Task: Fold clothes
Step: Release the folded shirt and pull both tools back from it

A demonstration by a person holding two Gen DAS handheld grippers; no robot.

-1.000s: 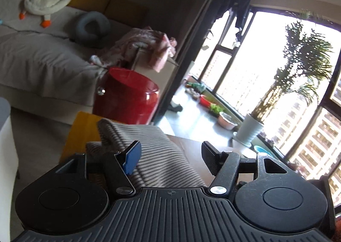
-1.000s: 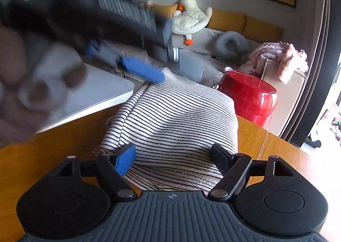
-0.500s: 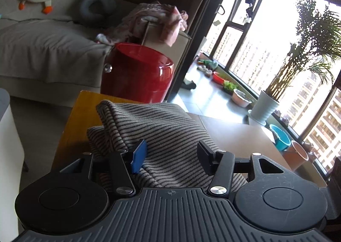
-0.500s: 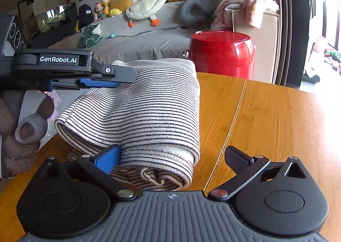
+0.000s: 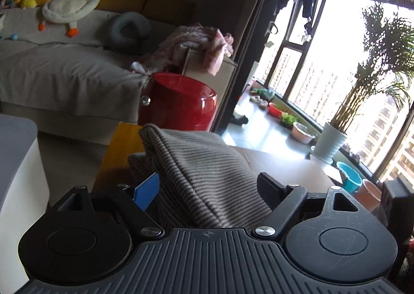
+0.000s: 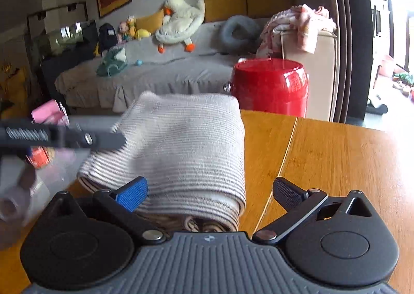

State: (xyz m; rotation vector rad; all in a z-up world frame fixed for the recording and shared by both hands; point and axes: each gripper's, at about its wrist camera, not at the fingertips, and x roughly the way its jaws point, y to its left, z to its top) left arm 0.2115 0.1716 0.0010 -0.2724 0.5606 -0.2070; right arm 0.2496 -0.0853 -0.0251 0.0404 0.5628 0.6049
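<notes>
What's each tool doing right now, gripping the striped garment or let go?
Left tool: jaws opening, striped garment between them, not clamped.
Right tool: wide open, garment's edge between the jaws, not gripped.

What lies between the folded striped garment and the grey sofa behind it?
In the right wrist view, only the red bin stands between the striped garment and the sofa, off to the right.

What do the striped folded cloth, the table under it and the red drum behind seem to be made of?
Striped cloth: soft knit fabric, matte; fine ribbed stripes and a rolled hem suggest a jersey or sweater knit.
Table: wood or wood veneer, warm orange, smooth with a light sheen; grain lines show.
Red drum: hard and glossy, probably plastic or lacquered; bright highlights.
</notes>
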